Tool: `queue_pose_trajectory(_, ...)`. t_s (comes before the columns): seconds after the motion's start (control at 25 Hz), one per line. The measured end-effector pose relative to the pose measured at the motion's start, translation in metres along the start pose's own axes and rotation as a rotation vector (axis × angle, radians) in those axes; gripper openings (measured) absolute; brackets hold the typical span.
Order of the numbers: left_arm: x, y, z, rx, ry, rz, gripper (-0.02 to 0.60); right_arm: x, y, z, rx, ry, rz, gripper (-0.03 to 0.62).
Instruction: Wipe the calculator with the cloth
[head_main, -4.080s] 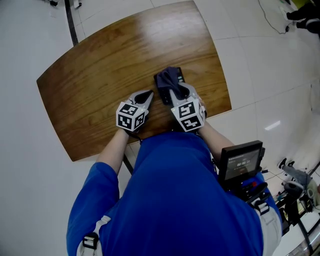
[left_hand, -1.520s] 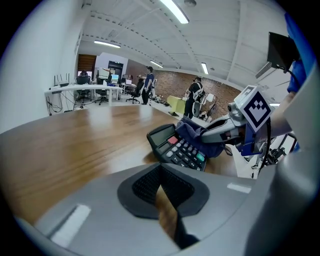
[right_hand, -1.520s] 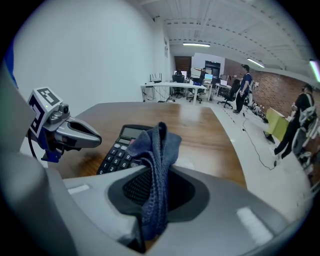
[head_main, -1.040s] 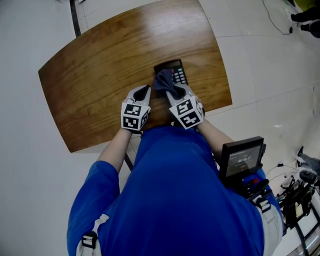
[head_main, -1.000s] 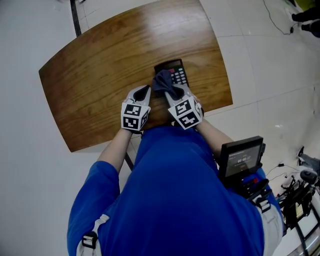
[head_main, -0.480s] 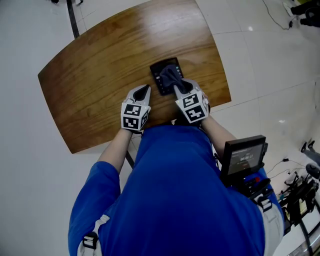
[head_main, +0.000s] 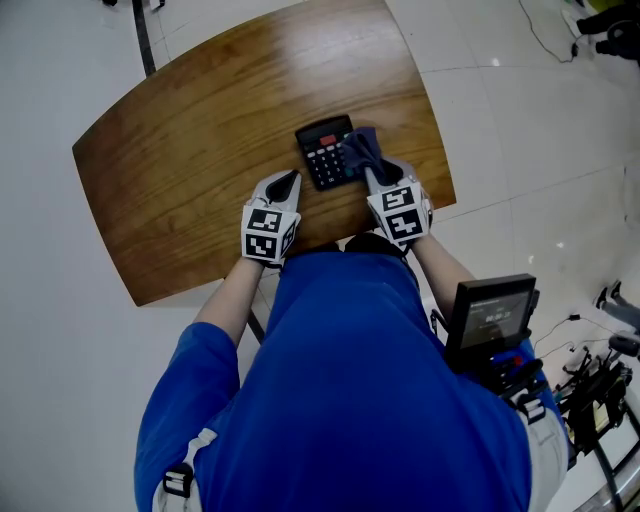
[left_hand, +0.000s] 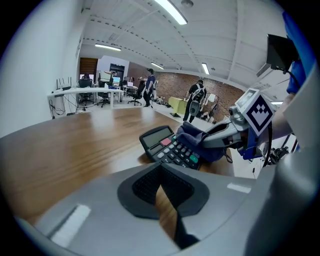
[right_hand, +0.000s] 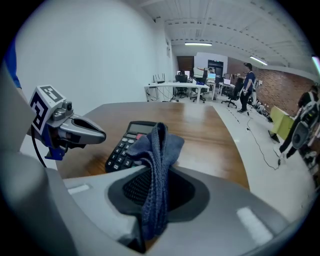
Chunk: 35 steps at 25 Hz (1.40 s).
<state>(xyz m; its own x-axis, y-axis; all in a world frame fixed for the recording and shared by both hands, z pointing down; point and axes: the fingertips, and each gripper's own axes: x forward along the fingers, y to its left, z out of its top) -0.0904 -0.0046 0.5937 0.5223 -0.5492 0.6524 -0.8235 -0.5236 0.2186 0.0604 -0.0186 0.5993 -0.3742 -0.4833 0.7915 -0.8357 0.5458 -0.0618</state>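
Note:
A black calculator (head_main: 324, 154) with a grey screen and a red key lies on the wooden table (head_main: 200, 150), near its front edge. My right gripper (head_main: 376, 173) is shut on a dark blue cloth (head_main: 361, 148), which rests on the calculator's right edge. In the right gripper view the cloth (right_hand: 156, 150) hangs folded from the shut jaws over the calculator (right_hand: 125, 145). My left gripper (head_main: 284, 184) is shut and holds nothing, just left of the calculator's near end. The left gripper view shows the calculator (left_hand: 167, 145), the cloth (left_hand: 200, 142) and the right gripper (left_hand: 225, 136) ahead.
The table's front edge (head_main: 330, 240) runs right under both grippers, against the person's blue top. A black screen device (head_main: 487, 315) hangs at the person's right side. White tiled floor (head_main: 520, 150) surrounds the table. Desks and people stand far off in the gripper views.
My right gripper has dragged the cloth to the right across the calculator, from its left part to its right edge, so the keys now show. The left gripper has stayed put.

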Motion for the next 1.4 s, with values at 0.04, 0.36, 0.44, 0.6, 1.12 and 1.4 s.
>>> queue_pose_trajectory(0.04,-0.002,0.001,0.000,0.000,-0.002,0.003,0.006,-0.002,0.006,0.005,-0.010,-0.010,0.011,0.071)
queue_pose_trajectory(0.36,-0.027,0.011,0.003,-0.023,-0.005,0.055,0.006,0.000,0.090,0.032,-0.153,-0.050,0.210,0.071)
queue_pose_trajectory(0.44,-0.033,0.009,0.001,-0.028,-0.002,0.068,0.006,0.002,0.104,0.029,-0.176,-0.036,0.236,0.071)
queue_pose_trajectory(0.6,-0.044,0.011,0.001,-0.032,0.007,0.086,0.006,0.008,0.111,0.028,-0.184,-0.017,0.239,0.071)
queue_pose_trajectory(1.12,-0.028,0.015,0.012,0.003,0.008,0.042,0.006,0.013,0.049,0.026,-0.059,-0.013,0.104,0.071)
queue_pose_trajectory(1.4,-0.024,0.016,0.015,0.016,0.004,0.032,0.006,0.012,0.031,0.022,-0.024,-0.014,0.061,0.071)
